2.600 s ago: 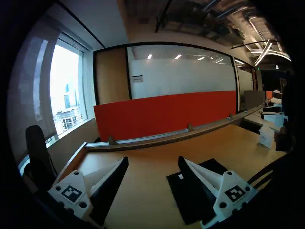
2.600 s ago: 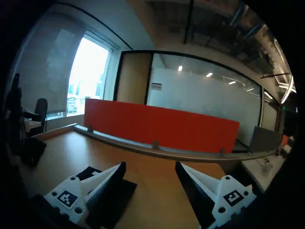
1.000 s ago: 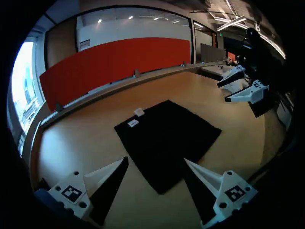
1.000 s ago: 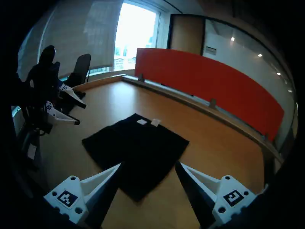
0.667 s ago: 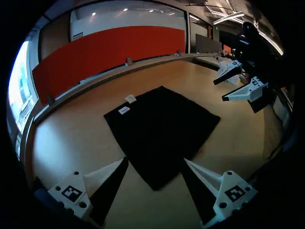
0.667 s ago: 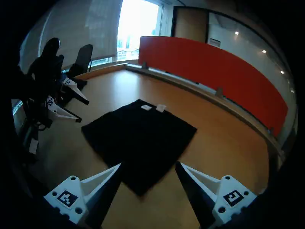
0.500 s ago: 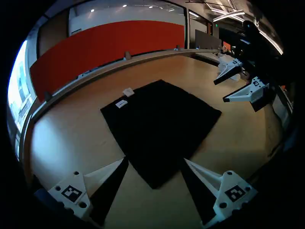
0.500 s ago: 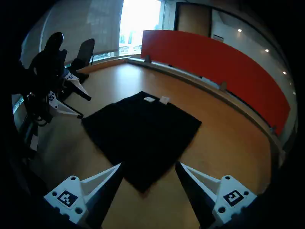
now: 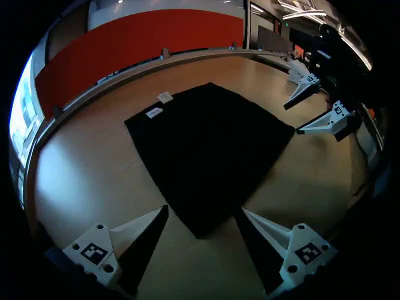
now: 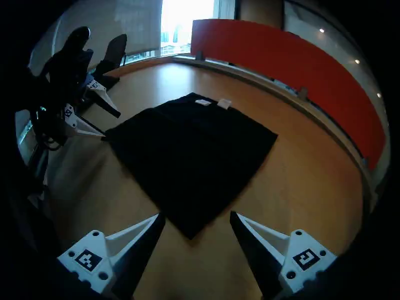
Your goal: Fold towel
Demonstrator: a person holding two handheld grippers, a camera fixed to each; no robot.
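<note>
Black towel (image 9: 210,145) spread flat on the wooden desk (image 9: 85,165), white labels (image 9: 165,97) at its far edge. In the left gripper view, left gripper (image 9: 201,210) wide apart and holding nothing, the towel's near corner lying just ahead between the two fingertips. In the right gripper view, right gripper (image 10: 196,215) likewise gaping and empty, another corner of the towel pointing in between its fingertips. Red partition (image 9: 140,40) along the desk's far side.

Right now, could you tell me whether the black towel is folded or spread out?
Spread out: the towel lies flat on the table, all four corners showing, none turned over.
</note>
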